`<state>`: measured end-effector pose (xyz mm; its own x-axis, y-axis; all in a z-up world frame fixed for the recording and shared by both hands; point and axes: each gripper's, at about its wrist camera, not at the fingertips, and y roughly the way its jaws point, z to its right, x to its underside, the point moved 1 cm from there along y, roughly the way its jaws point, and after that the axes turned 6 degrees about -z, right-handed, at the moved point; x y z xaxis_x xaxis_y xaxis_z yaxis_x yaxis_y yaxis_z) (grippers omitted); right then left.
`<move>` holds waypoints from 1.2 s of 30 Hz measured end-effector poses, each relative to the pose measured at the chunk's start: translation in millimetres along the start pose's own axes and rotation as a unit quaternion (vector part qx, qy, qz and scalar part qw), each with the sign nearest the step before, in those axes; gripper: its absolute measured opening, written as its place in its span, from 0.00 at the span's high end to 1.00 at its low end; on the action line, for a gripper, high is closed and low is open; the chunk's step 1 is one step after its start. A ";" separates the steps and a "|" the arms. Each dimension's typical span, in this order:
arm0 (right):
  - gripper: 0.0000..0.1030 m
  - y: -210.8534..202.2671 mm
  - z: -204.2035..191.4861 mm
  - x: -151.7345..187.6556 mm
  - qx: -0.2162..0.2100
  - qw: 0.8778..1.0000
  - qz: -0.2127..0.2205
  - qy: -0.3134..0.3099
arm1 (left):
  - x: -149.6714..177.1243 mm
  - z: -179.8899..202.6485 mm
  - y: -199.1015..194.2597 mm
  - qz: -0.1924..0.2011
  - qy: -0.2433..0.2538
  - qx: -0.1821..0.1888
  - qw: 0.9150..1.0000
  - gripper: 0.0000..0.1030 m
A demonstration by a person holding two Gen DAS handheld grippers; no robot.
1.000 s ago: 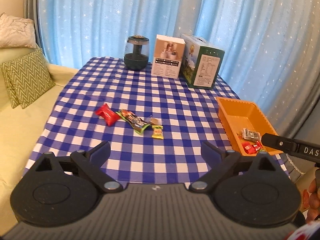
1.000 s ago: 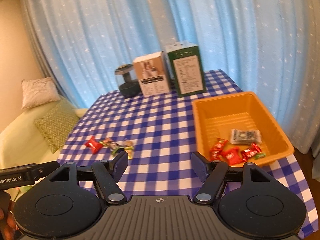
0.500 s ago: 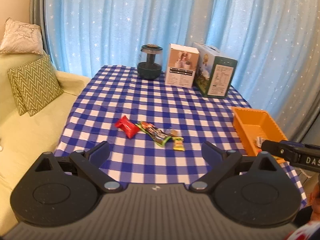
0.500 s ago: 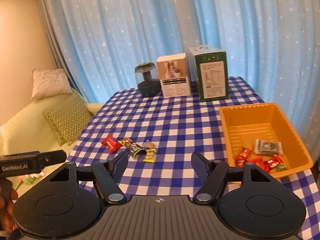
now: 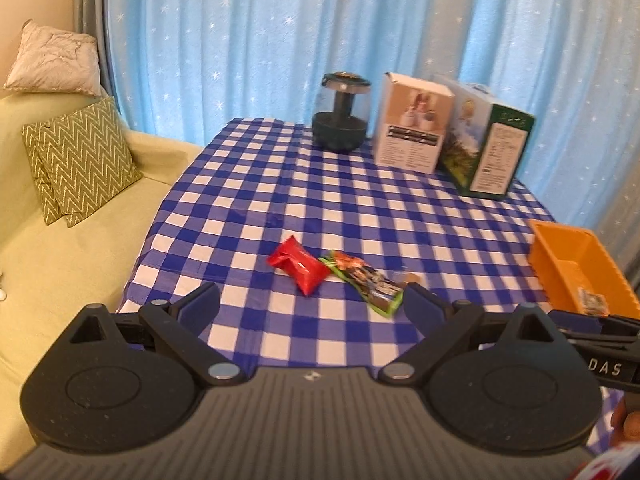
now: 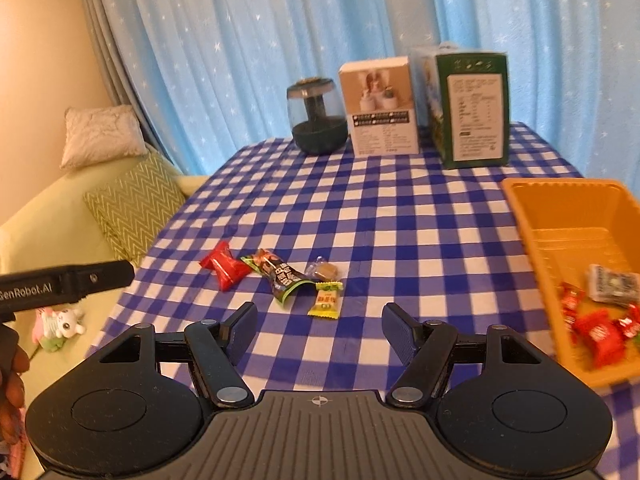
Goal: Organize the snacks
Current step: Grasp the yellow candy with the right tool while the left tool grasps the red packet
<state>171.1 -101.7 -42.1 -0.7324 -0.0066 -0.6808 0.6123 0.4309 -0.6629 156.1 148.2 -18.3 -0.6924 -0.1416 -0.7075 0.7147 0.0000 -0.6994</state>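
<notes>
Now both grippers, left [image 5: 312,304] and right [image 6: 320,326], hover with jaws wide and empty. Four snacks lie mid-table, left of the orange bin [image 6: 532,216]. Red packet [image 6: 224,270] looks light, crinkly, probably slippery; pinch its puffy middle.

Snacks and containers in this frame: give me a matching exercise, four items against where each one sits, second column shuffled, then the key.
Items:
1. red snack pack
2. yellow candy
3. grey-wrapped snack
4. green box

Places:
A. inside the orange tray
B. standing at the far end of the table, by the curtain
C. leftmost of the loose snacks on the checked cloth
D. loose snack nearest the right gripper

Pairs: 1-C, 2-D, 3-A, 4-B
</notes>
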 end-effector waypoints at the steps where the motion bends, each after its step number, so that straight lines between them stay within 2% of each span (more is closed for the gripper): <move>1: 0.33 10.3 0.7 -1.7 -0.002 1.000 -0.004 -0.001 | -0.2 -2.8 7.4 0.000 0.000 0.003 1.000 0.07; 4: 0.34 36.6 1.3 -4.1 -0.005 1.000 -0.011 -0.007 | -0.2 -10.3 33.8 -0.008 -0.002 0.000 1.000 0.09; 8: 0.43 67.6 1.6 -7.1 -0.007 1.000 -0.016 -0.015 | 2.5 -16.5 64.0 -0.033 -0.016 0.002 0.999 0.16; 10: 0.44 77.9 3.4 -7.8 -0.002 1.000 -0.013 -0.020 | 2.5 -17.0 71.5 -0.036 -0.015 0.001 0.999 0.16; 14: 0.54 96.7 6.7 -8.6 0.012 0.999 -0.012 -0.032 | -2.5 -17.6 85.4 -0.034 0.000 -0.002 0.999 0.18; 20: 0.59 119.4 6.7 -6.1 0.027 0.999 -0.016 -0.043 | -6.8 -21.5 96.0 -0.042 -0.015 0.002 0.999 0.19; 29: 0.69 137.2 2.2 3.4 0.045 0.997 -0.021 -0.065 | -5.5 -17.9 102.7 -0.055 -0.009 0.006 0.998 0.19; 32: 0.76 137.0 3.9 3.0 0.042 0.997 -0.018 -0.067 | -5.6 -18.3 107.0 -0.060 -0.013 0.006 0.998 0.19; 36: 0.79 133.9 8.0 0.6 0.036 0.997 -0.018 -0.064 | -6.1 -18.9 116.6 -0.066 -0.018 0.008 0.998 0.19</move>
<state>255.0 -51.2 -133.7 -0.7130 -0.1387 -0.6873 0.6094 0.3622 -0.7053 241.8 167.8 -97.4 -0.7767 -0.1748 -0.6052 0.6192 -0.0359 -0.7844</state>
